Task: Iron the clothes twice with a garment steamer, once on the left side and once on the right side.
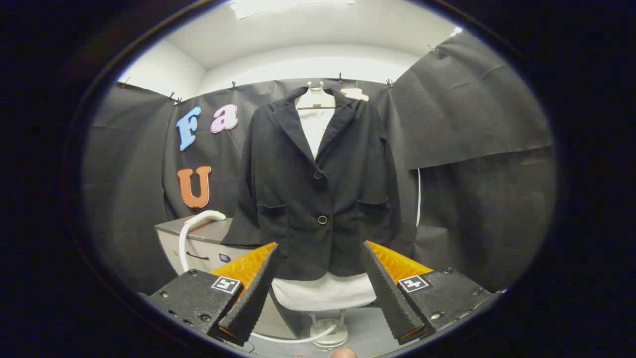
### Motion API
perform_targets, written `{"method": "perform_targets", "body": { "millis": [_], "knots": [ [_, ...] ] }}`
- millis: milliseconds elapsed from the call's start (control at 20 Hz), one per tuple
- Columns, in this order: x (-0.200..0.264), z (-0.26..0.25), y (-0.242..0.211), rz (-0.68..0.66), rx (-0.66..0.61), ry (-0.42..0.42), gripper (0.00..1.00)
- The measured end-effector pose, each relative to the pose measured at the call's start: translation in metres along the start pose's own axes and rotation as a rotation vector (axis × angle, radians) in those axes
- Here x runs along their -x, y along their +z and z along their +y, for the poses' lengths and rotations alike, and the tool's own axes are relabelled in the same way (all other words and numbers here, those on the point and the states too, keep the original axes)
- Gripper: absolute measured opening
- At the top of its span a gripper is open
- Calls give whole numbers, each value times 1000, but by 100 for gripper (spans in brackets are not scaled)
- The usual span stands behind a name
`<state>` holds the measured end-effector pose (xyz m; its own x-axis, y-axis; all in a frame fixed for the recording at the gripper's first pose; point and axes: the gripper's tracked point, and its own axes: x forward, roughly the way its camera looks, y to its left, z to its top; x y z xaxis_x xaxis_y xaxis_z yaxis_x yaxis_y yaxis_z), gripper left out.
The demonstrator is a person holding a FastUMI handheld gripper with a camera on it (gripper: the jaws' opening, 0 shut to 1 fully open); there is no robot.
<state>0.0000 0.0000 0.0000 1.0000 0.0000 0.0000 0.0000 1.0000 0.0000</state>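
While the gripper (320,271) points level and straight at the hanging clothes, its two fingers (251,298) stand wide apart with nothing between them, their tips framing the lower hem of the jacket without touching it. At the very near edge below the fingers a small part of a person's fingertip (344,353) shows; how the hand sits on the tool cannot be made out.

Just beyond the fingers, low down, a clear round stand base (329,337) rests on the grey floor (370,330), and a white hose (293,340) curls across the floor beside it. The hose also rises in an arc (191,231) ahead of the left finger, over a grey cabinet (198,246) that stands against the booth wall. Which part is the garment steamer's head cannot be told from here.

Beyond the fingers and centred between them hangs the black jacket (318,189), buttoned at the front, with a white garment (323,293) under it that shows at the open collar and below the hem. Both hang from a white hanger (315,99) near the top of the black cloth wall (472,124), with pale room wall and ceiling (308,30) above.
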Motion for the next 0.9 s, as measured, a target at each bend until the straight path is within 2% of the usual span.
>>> {"method": "perform_targets", "body": {
  "millis": [500,900],
  "knots": [
    [4,18,12,-20,3,0,100],
    [-1,80,19,-14,6,56,100]
  ]
}}
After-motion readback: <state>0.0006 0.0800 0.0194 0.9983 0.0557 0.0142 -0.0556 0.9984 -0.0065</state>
